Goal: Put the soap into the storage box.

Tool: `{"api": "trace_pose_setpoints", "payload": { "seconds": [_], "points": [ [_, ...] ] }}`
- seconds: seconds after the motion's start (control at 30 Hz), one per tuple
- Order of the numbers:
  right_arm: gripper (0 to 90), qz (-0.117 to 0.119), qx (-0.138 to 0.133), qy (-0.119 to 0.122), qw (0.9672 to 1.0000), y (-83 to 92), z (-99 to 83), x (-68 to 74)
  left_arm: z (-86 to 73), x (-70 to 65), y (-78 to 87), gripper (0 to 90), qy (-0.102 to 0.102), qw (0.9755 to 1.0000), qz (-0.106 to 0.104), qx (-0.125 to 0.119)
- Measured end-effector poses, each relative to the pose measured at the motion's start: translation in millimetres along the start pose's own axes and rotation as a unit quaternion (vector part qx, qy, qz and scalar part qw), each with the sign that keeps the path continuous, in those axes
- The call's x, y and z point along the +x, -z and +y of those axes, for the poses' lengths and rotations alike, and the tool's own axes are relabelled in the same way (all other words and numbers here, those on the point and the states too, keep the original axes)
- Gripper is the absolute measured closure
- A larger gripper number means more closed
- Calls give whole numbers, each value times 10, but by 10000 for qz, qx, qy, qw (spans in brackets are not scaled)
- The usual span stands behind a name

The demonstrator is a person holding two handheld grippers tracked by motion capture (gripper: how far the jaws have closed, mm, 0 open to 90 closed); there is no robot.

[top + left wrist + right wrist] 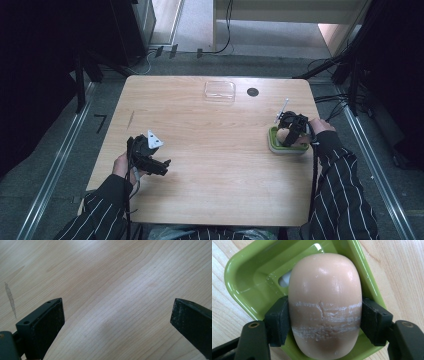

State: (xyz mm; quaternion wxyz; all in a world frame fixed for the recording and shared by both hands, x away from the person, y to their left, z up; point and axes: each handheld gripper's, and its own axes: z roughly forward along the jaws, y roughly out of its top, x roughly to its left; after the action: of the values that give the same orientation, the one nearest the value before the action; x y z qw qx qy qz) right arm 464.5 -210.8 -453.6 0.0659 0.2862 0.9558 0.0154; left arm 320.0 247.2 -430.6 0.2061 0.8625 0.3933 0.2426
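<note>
A person in striped sleeves sat at a pale wooden table [210,165] with a hand-held gripper in each hand. At the left, the left gripper [159,165] rested low over bare wood near the table's front edge, its jaws spread wide with nothing between them. Toward the far edge, near the middle, lay a clear plastic lid or tray [219,90], and just to its right a small dark round spot [252,92]; both sat well apart from the work. At the right, the right gripper [324,322] pointed down into a green soap dish [244,287], its two black pads pressed against the sides of a peach-coloured bar of soap [324,290], which showed whitish scrape marks across its middle. The soap sat in or just above the dish; which could not be told. The step in hand appeared to be the grasp on the soap at the dish. A lift would likely call for a straight upward pull, since the dish's raised rim hemmed the bar in and its glossy surface might slip.
</note>
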Motion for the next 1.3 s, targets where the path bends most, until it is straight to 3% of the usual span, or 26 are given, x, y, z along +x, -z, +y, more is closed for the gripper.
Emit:
{"api": "trace_pose_setpoints", "payload": {
  "seconds": [0.67,1.3],
  "points": [
    [303,76,96,-155,9998,8,-24,-36,6,-11,6,0,1,10000,-7,-5],
    [208,89,-142,-700,9974,126,-3,-44,5,-6,8,0,0,10000,2,-9]
  ]
}}
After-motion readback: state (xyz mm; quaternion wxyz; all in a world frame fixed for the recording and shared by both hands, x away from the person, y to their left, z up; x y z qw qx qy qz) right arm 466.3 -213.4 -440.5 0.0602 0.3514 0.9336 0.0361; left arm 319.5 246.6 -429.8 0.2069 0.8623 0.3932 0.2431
